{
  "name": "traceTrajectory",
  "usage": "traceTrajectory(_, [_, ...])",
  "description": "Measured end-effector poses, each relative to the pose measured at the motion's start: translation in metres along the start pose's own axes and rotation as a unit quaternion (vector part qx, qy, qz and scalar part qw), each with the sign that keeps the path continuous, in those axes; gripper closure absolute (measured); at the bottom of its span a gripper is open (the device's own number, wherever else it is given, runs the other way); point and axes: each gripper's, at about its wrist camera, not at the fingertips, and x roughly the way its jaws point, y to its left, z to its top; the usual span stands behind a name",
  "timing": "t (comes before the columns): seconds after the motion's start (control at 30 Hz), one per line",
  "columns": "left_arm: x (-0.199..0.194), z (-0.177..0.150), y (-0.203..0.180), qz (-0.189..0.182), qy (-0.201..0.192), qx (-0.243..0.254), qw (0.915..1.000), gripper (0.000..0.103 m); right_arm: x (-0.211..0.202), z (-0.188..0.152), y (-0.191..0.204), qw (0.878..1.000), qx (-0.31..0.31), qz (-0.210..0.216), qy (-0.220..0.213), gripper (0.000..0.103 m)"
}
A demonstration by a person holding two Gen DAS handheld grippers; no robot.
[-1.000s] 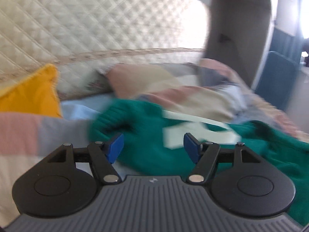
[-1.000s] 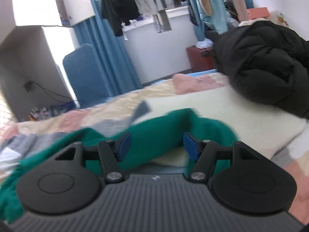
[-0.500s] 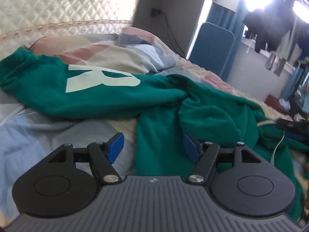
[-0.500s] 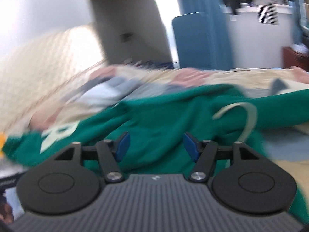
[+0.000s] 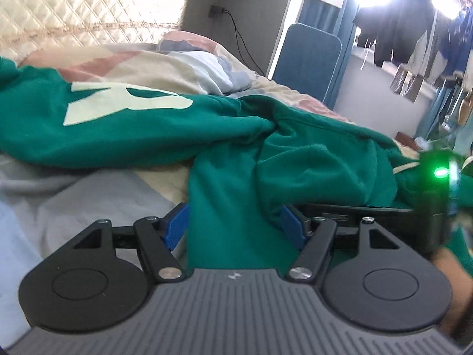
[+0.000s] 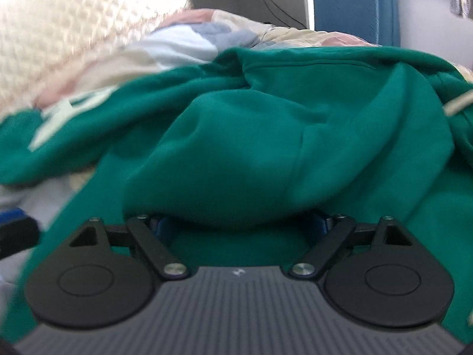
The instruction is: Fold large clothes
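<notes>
Crumpled green fleece sweatshirt with pale letter print [image 5: 165,130]: spread across the bed's pastel patchwork quilt [image 5: 124,62], below the cream quilted headboard [image 5: 88,0]. Left gripper [image 5: 233,224]: blue pads apart, green fabric lying between them, not pinched. Right gripper [image 6: 242,223]: jaws opening, a fabric bulge lying between and over the half-hidden pads.

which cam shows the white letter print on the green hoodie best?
Left wrist: the white letter print on the green hoodie is sharp and whole. Right wrist shows only a blurred part at left.
</notes>
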Motion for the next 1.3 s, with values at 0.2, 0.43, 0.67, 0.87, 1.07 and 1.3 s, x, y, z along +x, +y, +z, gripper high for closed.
traceTrajectory(0.2, [0.011, -0.001, 0.014, -0.016, -0.002, -0.041, 0.9990, 0.030, 0.011, 0.035, -0.001, 0.999, -0.021, -0.033, -0.035, 0.079])
traceTrajectory(0.43, [0.009, 0.004, 0.021, -0.024, -0.011, -0.066, 0.9975, 0.030, 0.019, 0.177, -0.031, 0.986, -0.050, -0.087, -0.132, 0.083])
traceTrajectory(0.67, [0.028, 0.003, 0.029, -0.013, -0.013, -0.074, 0.9971, 0.030, 0.059, 0.318, -0.070, 0.959, -0.034, -0.171, -0.224, 0.084])
traceTrajectory(0.87, [0.047, -0.002, 0.041, -0.030, 0.024, -0.101, 0.9942, 0.030, 0.118, 0.357, -0.107, 0.950, -0.002, -0.213, -0.227, 0.083])
traceTrajectory(1.07, [0.056, -0.005, 0.045, -0.021, 0.025, -0.121, 0.9921, 0.030, 0.186, 0.315, -0.140, 0.966, 0.028, -0.192, -0.170, 0.078])
traceTrajectory(1.3, [0.061, -0.008, 0.040, -0.018, 0.030, -0.103, 0.9941, 0.030, 0.181, 0.276, -0.136, 0.972, 0.029, -0.162, -0.165, 0.011])
